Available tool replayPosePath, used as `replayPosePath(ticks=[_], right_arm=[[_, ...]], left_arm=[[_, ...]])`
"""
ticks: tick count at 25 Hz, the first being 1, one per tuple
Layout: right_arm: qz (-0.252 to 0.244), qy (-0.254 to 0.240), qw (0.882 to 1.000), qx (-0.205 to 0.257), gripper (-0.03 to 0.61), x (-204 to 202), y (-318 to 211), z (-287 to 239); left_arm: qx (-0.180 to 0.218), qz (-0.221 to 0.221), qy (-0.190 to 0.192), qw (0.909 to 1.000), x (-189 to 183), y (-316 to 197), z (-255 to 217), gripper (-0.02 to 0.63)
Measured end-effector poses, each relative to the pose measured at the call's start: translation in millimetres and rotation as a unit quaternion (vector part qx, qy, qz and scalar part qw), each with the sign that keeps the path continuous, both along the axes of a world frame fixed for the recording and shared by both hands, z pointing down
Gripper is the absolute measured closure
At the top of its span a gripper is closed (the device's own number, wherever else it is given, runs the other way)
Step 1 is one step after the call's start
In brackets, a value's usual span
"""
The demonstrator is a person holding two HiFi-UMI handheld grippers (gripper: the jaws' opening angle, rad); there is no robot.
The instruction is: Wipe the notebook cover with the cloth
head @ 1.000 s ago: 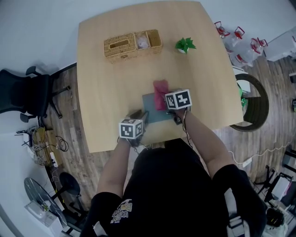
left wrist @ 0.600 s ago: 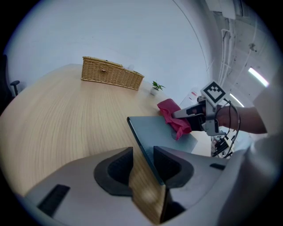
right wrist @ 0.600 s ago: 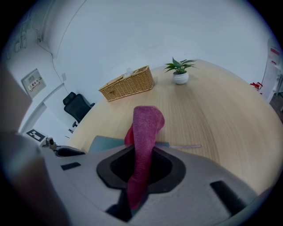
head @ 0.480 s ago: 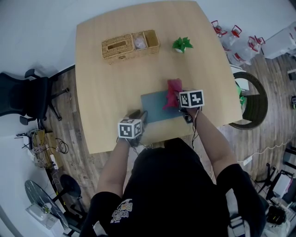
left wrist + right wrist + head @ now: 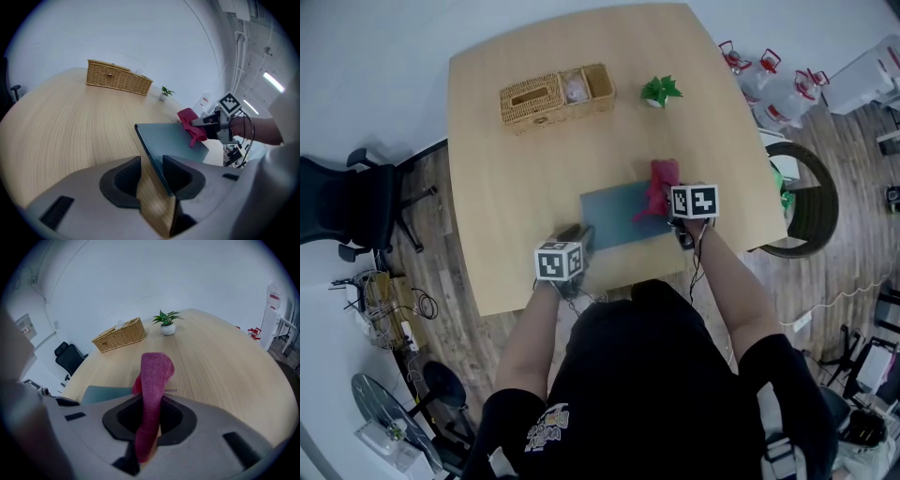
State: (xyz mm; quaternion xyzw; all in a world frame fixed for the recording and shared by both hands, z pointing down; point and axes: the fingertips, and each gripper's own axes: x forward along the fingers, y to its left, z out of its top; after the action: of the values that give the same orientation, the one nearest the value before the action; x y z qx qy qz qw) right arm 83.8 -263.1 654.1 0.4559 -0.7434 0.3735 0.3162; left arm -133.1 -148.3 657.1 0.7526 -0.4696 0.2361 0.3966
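In the head view, the wiping stroke is under way. The right gripper (image 5: pixel 671 210) drags the crimson cloth (image 5: pixel 660 185) across the grey-blue notebook (image 5: pixel 611 217), which lies flat near the front edge of the wooden table (image 5: pixel 516 187). The cloth now sits at the notebook's right edge, partly over bare wood. The left gripper (image 5: pixel 579 236) rests at the notebook's near left corner. A wicker basket (image 5: pixel 551 94) and a small potted plant (image 5: pixel 658 91) stand well apart at the far side.

In the left gripper view, the jaws stand about half apart and astride that corner. One is over the cover and the other over the table, with wood showing between, so it seems to steady the book rather than pinch it.

In the right gripper view, the jaws are clamped on the cloth, whose free end folds forward over the table.

The next move likely calls for a return pass leftward, keeping the cloth pressed flat.

Compared with the earlier head views, the cloth has travelled from the cover's middle to its right edge, while the left gripper has stayed put.
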Motion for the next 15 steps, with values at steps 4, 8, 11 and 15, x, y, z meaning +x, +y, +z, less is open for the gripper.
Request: replayPosePath(ticks=[4, 8, 11, 15], right_arm=[[0.021, 0.006, 1.0, 0.015, 0.511, 14, 3, -6], [0.036, -0.003, 0.999, 0.035, 0.511, 23, 6, -19], [0.038, -0.012, 0.998, 0.054, 0.511, 23, 9, -36], [0.035, -0.036, 0.994, 0.093, 0.511, 17, 14, -65]], left_arm=[[-0.001, 0.0, 0.0, 1.0, 0, 1, 0, 0.474], [-0.002, 0.001, 0.002, 1.0, -1, 1, 1, 0.474], [-0.001, 0.002, 0.007, 1.0, 0, 1, 0, 0.474], [0.018, -0.008, 0.037, 0.9991, 1, 0, 3, 0.474]])
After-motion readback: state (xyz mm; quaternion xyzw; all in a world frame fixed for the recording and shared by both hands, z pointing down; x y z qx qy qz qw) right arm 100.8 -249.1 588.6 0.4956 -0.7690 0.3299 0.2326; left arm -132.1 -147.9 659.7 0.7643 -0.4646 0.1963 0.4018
